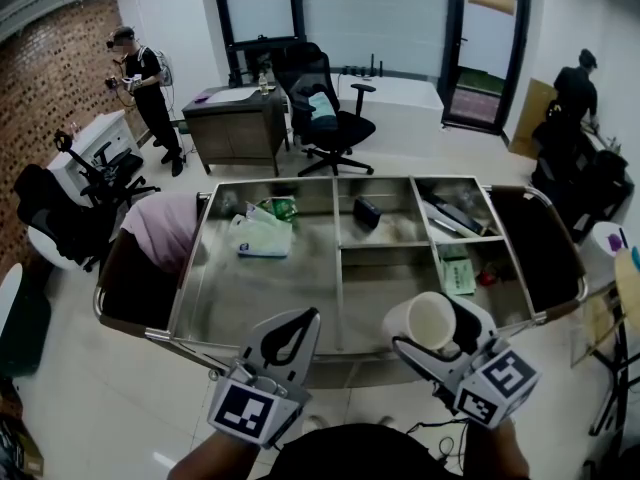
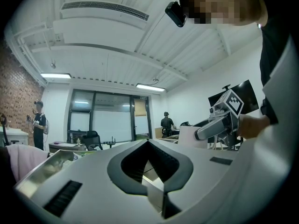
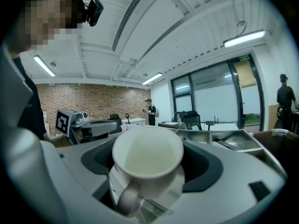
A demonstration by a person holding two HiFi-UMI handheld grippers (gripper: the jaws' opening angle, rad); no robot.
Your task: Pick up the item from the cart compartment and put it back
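White mug (image 1: 432, 321), tilted in the right gripper's (image 1: 436, 330) fingers over the cart's (image 1: 260, 298) near edge, could slip and chip; left gripper's (image 1: 310, 318) fingers pressed together, empty

An office: swivel chairs (image 1: 330, 118), a desk (image 1: 235, 118), glass partitions (image 1: 375, 18), brick wall (image 1: 40, 78).
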